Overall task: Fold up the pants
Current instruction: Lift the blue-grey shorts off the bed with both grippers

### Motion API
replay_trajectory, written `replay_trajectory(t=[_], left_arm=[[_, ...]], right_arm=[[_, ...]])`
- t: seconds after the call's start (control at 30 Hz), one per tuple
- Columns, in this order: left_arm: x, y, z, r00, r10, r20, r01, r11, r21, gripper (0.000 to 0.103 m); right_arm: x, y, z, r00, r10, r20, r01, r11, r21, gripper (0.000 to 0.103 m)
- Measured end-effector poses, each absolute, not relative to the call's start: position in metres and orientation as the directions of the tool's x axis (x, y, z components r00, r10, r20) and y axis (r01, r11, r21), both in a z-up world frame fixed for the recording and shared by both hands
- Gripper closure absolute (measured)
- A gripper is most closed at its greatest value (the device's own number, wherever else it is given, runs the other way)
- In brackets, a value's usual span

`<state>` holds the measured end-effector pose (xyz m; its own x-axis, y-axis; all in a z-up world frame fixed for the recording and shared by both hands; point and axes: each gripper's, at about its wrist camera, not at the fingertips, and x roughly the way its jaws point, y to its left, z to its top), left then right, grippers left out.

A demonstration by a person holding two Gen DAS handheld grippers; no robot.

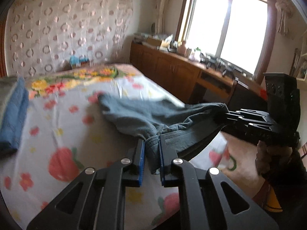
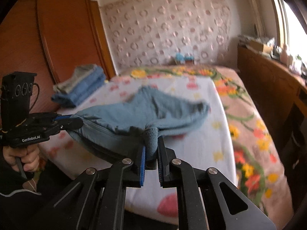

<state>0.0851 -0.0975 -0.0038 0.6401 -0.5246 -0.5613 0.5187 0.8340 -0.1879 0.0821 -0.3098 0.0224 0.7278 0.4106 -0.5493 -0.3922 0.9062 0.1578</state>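
Holding pants [image 1: 145,115] stretched between both claws above near edge of bed [image 1: 57,134]. We note left gripper [image 1: 151,153] pinching bunched waistband fold; right gripper [image 2: 151,149] pinching matching corner. Far part of the fabric lies on flowered sheet, near part lifted. Blur suggests motion. Our judgement: keep the span between the two claws taut and level, lay edge over trailing half, align seams before letting go. Risk: uneven pull skews fold. Folded blue stack [image 2: 82,88] lies far left, well apart.
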Motion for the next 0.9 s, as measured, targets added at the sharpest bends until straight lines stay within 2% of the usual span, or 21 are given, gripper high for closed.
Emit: replay_trajectory(t=[0.33,0.47,0.67,0.83,0.9], left_arm=[[0.063,-0.065,0.102,0.757,-0.526,-0.388,0.52,0.844,-0.13,0.094],[0.05,-0.049,0.126,0.79,-0.511,-0.338,0.507,0.855,-0.108,0.094],[0.07,-0.029,0.117,0.81,-0.467,-0.356,0.462,0.881,-0.105,0.094],[0.124,-0.025,0.113,0.837,-0.414,-0.357,0.414,0.907,-0.079,0.094],[0.138,-0.025,0.125,0.864,-0.377,-0.333,0.39,0.92,-0.029,0.094]], right_arm=[[0.078,-0.289,0.129,0.79,0.49,-0.369,-0.492,0.865,0.098,0.095],[0.073,-0.277,0.157,0.791,0.521,-0.321,-0.527,0.846,0.075,0.095],[0.09,-0.254,0.163,0.77,0.544,-0.334,-0.562,0.826,0.051,0.095],[0.148,-0.225,0.16,0.771,0.512,-0.378,-0.552,0.834,0.002,0.095],[0.174,-0.218,0.168,0.788,0.496,-0.364,-0.533,0.846,-0.002,0.095]])
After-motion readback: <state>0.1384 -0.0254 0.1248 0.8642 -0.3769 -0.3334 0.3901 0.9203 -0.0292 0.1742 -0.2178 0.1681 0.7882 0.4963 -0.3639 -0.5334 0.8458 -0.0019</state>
